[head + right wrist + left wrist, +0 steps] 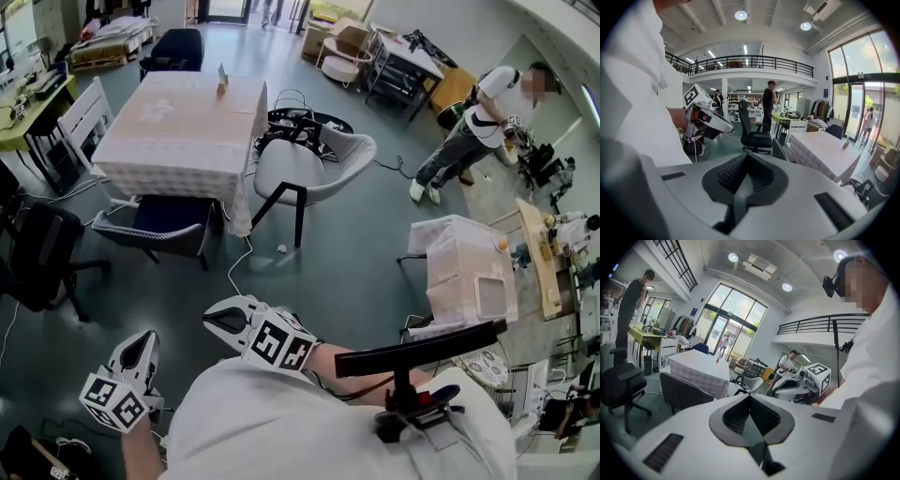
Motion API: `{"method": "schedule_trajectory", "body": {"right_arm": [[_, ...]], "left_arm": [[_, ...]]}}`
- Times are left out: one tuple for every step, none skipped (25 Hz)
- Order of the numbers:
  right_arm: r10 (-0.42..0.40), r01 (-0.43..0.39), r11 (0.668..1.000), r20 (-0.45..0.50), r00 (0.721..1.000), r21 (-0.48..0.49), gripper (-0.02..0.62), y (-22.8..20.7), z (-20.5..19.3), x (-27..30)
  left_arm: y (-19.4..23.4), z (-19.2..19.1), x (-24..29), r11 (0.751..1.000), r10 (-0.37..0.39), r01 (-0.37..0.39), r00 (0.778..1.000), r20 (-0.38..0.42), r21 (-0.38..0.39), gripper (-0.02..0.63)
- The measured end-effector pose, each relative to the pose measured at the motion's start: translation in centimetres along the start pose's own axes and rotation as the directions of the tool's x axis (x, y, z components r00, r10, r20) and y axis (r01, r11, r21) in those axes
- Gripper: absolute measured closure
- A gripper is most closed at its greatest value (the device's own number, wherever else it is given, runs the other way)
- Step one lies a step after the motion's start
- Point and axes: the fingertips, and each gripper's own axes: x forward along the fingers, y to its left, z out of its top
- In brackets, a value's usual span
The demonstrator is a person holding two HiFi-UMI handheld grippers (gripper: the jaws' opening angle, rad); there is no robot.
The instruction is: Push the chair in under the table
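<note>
A table under a pale checked cloth stands across the room in the head view. A dark padded chair sits at its near side, partly under the edge. A light grey shell chair stands out from its right side. Both grippers are held close to my body, far from the chairs. My left gripper and right gripper are shut with nothing between the jaws. The left gripper view shows its shut jaws, the table and the dark chair. The right gripper view shows the table past its shut jaws.
A black office chair stands at the left, and a white chair at the table's left side. A cable trails on the floor near the light chair. A person stands at the right, near a covered box.
</note>
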Motion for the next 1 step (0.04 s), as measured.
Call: {"method": "schedule_trajectory", "body": {"right_arm": [[0.000, 0.000, 1.000, 0.000, 1.000, 0.000, 0.580, -0.22, -0.12, -0.18]], "left_arm": [[-0.06, -0.03, 0.27, 1.000, -0.001, 0.001, 1.000, -0.001, 0.001, 0.594]]}}
